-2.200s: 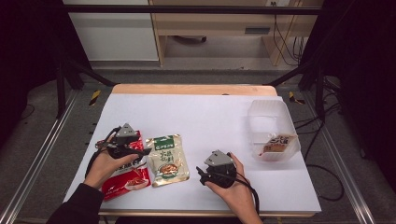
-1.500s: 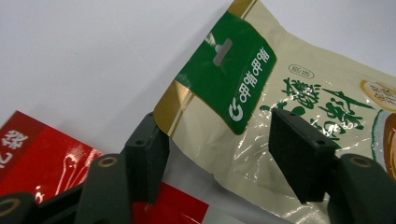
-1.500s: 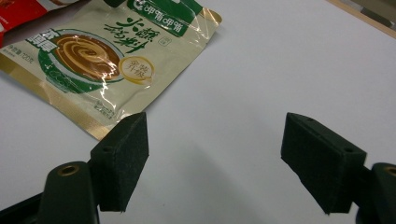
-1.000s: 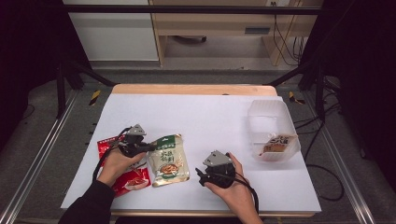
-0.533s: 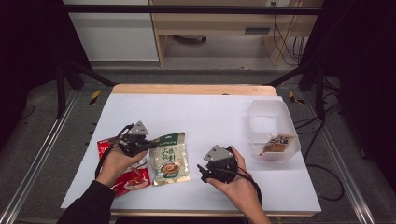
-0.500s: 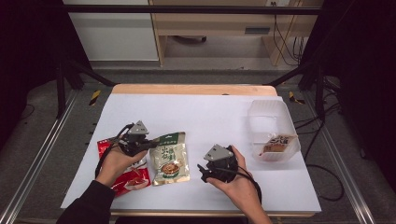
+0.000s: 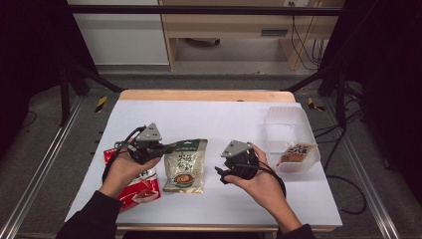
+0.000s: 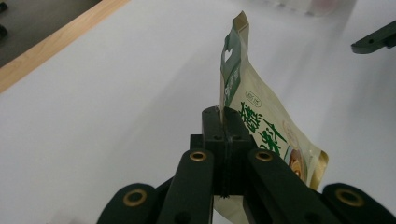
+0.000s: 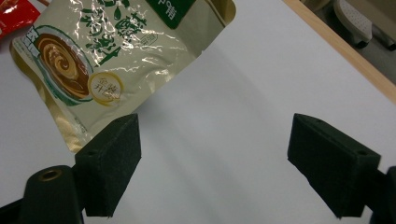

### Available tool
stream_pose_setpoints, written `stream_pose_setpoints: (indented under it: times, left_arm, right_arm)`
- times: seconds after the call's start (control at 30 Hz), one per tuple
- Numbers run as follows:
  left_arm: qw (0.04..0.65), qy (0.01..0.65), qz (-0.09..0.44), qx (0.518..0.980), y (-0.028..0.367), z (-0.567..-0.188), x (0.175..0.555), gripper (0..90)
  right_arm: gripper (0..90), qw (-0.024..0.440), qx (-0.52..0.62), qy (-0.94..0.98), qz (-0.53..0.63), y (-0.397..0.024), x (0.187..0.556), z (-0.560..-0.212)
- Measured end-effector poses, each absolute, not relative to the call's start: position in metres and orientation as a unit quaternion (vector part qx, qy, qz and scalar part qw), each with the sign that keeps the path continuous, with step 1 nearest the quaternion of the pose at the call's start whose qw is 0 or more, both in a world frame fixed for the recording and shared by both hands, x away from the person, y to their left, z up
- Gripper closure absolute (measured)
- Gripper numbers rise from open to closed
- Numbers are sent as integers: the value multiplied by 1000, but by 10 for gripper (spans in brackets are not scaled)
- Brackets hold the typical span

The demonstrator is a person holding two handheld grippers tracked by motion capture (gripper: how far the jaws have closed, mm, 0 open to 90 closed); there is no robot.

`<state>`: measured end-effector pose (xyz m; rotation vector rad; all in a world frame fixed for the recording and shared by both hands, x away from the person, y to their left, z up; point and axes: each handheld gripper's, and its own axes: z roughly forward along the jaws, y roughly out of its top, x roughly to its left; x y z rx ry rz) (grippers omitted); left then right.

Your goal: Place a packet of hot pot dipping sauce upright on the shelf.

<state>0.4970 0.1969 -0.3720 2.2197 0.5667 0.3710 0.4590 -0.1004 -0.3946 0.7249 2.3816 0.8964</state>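
Observation:
A beige snack pouch (image 7: 185,167) with a green top lies left of the table's middle. My left gripper (image 7: 171,147) is shut on its upper left corner. In the left gripper view the jaws (image 8: 223,126) pinch the pouch (image 8: 252,112), whose green top stands up off the table. My right gripper (image 7: 221,174) hovers just right of the pouch, open. Its jaws have just been opening. In the right gripper view nothing lies between its pads (image 9: 217,140), and the pouch (image 9: 121,51) is beyond the left pad.
A red snack pouch (image 7: 139,186) lies under my left hand near the front left edge. A clear plastic box (image 7: 291,124) holding a small packet (image 7: 296,153) stands at the right. The wooden table edge (image 7: 199,94) runs along the back.
My left gripper moved right from the red pouch onto the beige pouch's top and raised it, tilting the pouch. My right gripper rose a little and shifted slightly right.

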Motion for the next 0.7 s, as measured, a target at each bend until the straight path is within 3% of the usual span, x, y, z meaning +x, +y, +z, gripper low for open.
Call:
stream_pose_setpoints:
  times: [0.4, 0.7]
  left_arm:
    - [412, 173, 153, 881, 183, -347, 480, 900]
    - [412, 153, 155, 884, 175, -339, 471, 900]
  right_arm:
    - [218, 223, 207, 903, 303, -97, 460, -364]
    - [349, 202, 177, 916, 297, -97, 460, -341]
